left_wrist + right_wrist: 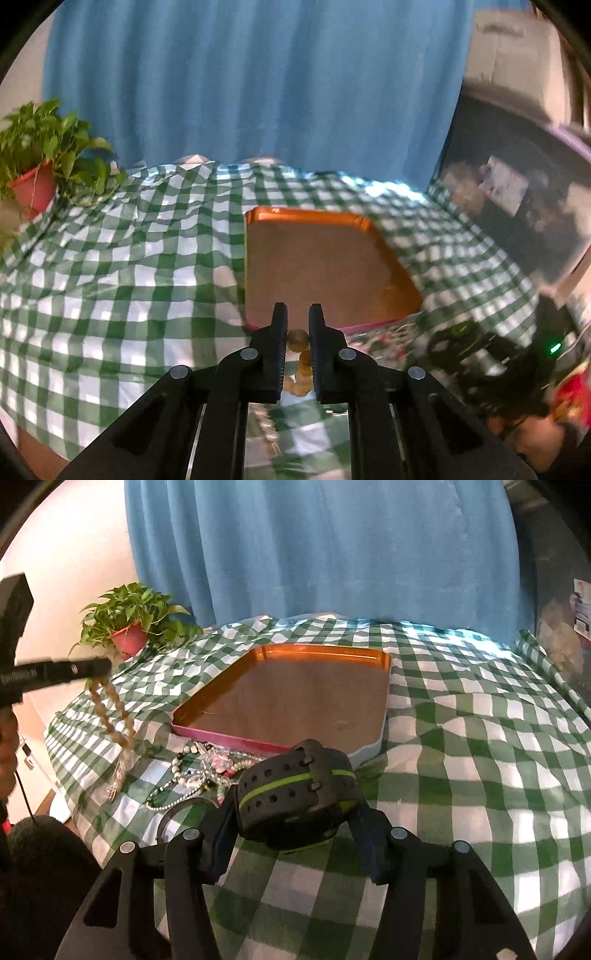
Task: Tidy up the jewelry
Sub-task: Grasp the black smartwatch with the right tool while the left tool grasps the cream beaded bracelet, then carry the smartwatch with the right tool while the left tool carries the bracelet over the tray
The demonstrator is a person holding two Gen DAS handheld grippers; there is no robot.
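My left gripper (298,314) is shut on a strand of tan wooden beads (298,339). In the right wrist view that gripper (105,664) is up at the left, and the bead strand (110,709) hangs from it in a loop above the checked cloth. My right gripper (295,823) is shut on a black watch (295,790) with a green stripe, its band pressed between both fingers, just in front of the tray. The orange tray (325,650) with a brown floor and pink front wall lies beyond, with nothing in it; its rim (306,216) shows ahead of my left gripper.
A pile of pearl and bead jewelry (207,771) lies on the green checked cloth (461,738) before the tray's left corner, with a dark bangle (177,810) beside it. A potted plant (129,635) stands at the back left. A blue curtain (314,554) hangs behind.
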